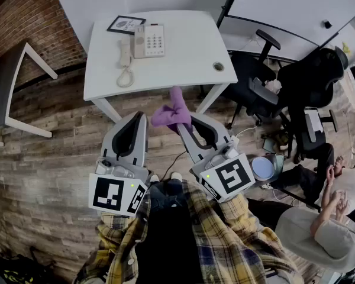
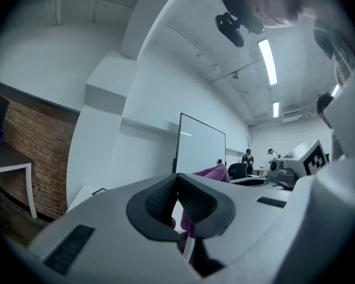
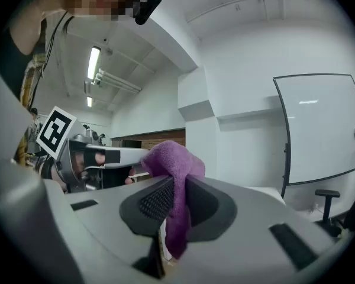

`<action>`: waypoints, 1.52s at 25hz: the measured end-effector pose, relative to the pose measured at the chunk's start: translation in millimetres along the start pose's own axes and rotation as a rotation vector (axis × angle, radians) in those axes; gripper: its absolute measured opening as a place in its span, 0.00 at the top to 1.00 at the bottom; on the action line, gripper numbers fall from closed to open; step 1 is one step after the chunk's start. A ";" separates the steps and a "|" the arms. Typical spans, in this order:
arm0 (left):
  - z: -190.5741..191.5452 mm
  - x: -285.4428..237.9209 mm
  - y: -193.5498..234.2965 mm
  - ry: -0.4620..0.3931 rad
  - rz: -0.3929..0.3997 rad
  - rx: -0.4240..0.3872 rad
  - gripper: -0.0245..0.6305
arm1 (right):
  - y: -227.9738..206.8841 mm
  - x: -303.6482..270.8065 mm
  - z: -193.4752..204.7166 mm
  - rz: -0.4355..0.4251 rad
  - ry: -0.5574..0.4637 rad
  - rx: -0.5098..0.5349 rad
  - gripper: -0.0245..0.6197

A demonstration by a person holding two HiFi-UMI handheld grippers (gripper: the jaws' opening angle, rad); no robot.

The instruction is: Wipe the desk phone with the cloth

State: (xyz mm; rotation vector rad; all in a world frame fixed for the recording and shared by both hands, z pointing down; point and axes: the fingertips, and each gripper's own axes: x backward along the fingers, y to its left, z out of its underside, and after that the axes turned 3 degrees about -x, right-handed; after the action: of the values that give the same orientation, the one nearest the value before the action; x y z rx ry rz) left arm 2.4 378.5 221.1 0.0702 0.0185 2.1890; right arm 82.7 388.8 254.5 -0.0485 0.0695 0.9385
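My right tongs [image 1: 186,122] are clamped on a purple terry cloth [image 1: 173,110]. In the right gripper view the right tongs [image 3: 176,185] have their black ribbed pads pressed on the cloth [image 3: 175,176]. It bunches up above the pads and hangs down below them.

My left tongs [image 1: 136,118] are drawn fully together. In the left gripper view the left tongs [image 2: 177,179] have their pads meeting at the tip with nothing caught between them. The purple seen behind them there is the cloth [image 2: 211,173] held by the other tongs.

In the head view both tongs sit at centre frame, side by side, over the wood-plank floor [image 1: 53,158]. They are just short of the near edge of the white tabletop [image 1: 183,55].

The beige desk phone [image 1: 149,40] lies on the tabletop in the upper middle of the frame, well apart from the cloth. Its handset [image 1: 125,52] runs along its left side, and a coiled cord [image 1: 125,77] trails toward the near edge. A black-framed picture [image 1: 126,24] lies just beside the phone's far left corner.
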 end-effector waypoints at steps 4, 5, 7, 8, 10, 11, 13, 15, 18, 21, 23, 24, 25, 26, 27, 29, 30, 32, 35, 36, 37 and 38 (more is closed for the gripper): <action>-0.3 0.7 -1.8 0.004 0.008 -0.006 0.94 | 0.7 -0.2 -0.5 -0.004 -0.006 -0.009 0.87; -0.3 1.5 -1.6 0.004 0.009 -0.008 0.94 | 1.0 -0.3 -0.8 -0.004 -0.010 -0.014 0.87; 0.0 3.3 -0.3 0.004 0.009 -0.010 0.94 | 1.5 -0.8 -0.9 -0.005 -0.016 -0.024 0.87; 0.6 4.3 0.5 0.005 0.009 -0.010 0.94 | 1.6 -1.2 -0.7 -0.005 -0.019 -0.029 0.87; 2.8 6.3 1.2 0.010 0.011 -0.012 0.94 | 1.1 -1.5 0.7 -0.001 -0.024 -0.036 0.87; 4.4 7.4 1.3 0.012 0.013 -0.012 0.94 | 0.5 -1.4 1.8 0.002 -0.027 -0.039 0.87; 7.9 9.8 2.5 0.016 0.019 -0.014 0.94 | -0.3 -1.4 4.1 0.014 -0.032 -0.041 0.87; 10.6 13.6 8.5 0.019 0.025 -0.016 0.94 | 2.1 -3.8 6.1 0.028 -0.036 -0.042 0.87; 11.6 24.7 27.4 0.019 0.036 -0.016 0.94 | 14.3 -12.0 5.8 0.059 -0.040 -0.040 0.87; 14.2 40.8 44.4 0.027 0.046 -0.006 0.94 | 29.9 -17.5 7.0 0.088 -0.032 -0.040 0.87; 17.6 47.6 50.3 0.035 0.049 0.006 0.94 | 34.6 -17.8 10.9 0.104 -0.020 -0.045 0.87; 19.0 48.7 51.9 0.037 0.050 0.010 0.94 | 34.8 -17.5 12.5 0.111 -0.015 -0.047 0.87; 20.1 48.3 53.0 0.038 0.050 0.011 0.94 | 33.8 -17.5 13.6 0.115 -0.013 -0.048 0.87; 21.0 46.9 53.8 0.038 0.048 0.011 0.94 | 32.2 -17.9 14.5 0.117 -0.012 -0.048 0.87; 22.0 45.2 54.5 0.038 0.046 0.012 0.94 | 30.3 -18.7 15.5 0.117 -0.011 -0.049 0.87; 24.2 41.3 55.4 0.040 0.043 0.012 0.94 | 25.9 -21.3 18.2 0.114 -0.009 -0.054 0.87; 24.9 38.7 56.2 0.042 0.042 0.011 0.94 | 23.3 -23.6 19.2 0.112 -0.008 -0.057 0.87; 25.3 32.3 59.7 0.042 0.038 0.008 0.94 | 18.3 -31.0 19.6 0.105 -0.010 -0.062 0.87; 25.6 18.2 68.5 0.041 0.027 0.007 0.94 | 10.5 -46.0 19.9 0.087 -0.012 -0.061 0.87; 25.6 11.8 71.7 0.040 0.025 0.005 0.94 | 6.1 -51.4 20.0 0.083 -0.013 -0.062 0.87; 25.5 4.1 75.3 0.039 0.022 0.001 0.94 | 0.1 -57.4 20.1 0.080 -0.014 -0.064 0.87; 25.3 -4.6 79.2 0.038 0.018 -0.003 0.94 | -7.1 -64.1 20.1 0.077 -0.015 -0.066 0.87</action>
State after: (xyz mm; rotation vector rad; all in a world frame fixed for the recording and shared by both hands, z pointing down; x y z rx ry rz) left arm -57.9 328.5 249.3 0.0265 0.0362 2.2081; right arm 51.5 334.5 279.8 -0.1000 0.0268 1.0180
